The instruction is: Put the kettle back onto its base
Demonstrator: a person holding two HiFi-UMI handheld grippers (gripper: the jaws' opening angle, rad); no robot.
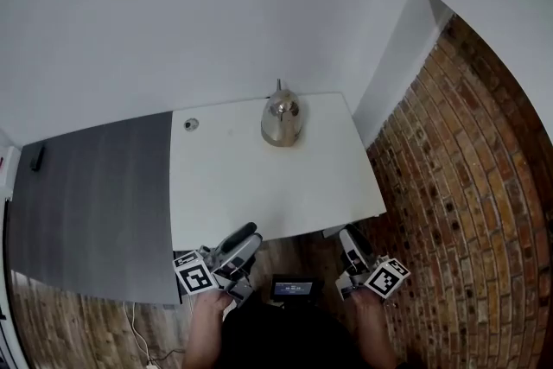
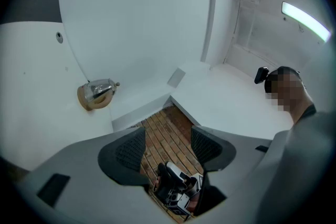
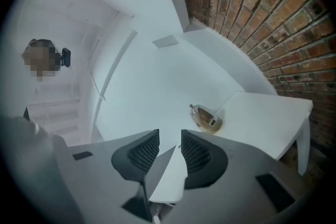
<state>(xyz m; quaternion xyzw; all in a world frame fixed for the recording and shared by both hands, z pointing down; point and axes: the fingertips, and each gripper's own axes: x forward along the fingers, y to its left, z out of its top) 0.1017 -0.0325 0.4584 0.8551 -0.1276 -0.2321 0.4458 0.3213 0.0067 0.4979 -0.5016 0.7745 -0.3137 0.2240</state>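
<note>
The kettle (image 1: 282, 120) stands upright near the far edge of the white table (image 1: 259, 186), close to the white wall; whether it sits on a base cannot be told. A small round fitting (image 1: 191, 124) lies in the table top to the kettle's left, well apart from it. A dark grey surface (image 1: 95, 203) adjoins the table on the left, and a brick wall (image 1: 467, 168) runs along the right. Both grippers are held off the table's near edge, over the wooden floor and well apart from the kettle. The left gripper (image 1: 244, 236) has its jaws wide apart and holds nothing. The right gripper (image 1: 350, 239) has its jaws apart by a narrower gap, also with nothing gripped. A small screen (image 1: 292, 288) sits between the hands. Only the left gripper view shows the other gripper through its own gap, against brick, with the kettle (image 2: 97, 94) off to the left and a ceiling light strip (image 2: 304, 21). Only the right gripper view shows a table leg (image 3: 302, 149) and the table's edge between its jaws, with the kettle (image 3: 206, 117) beyond.
</note>
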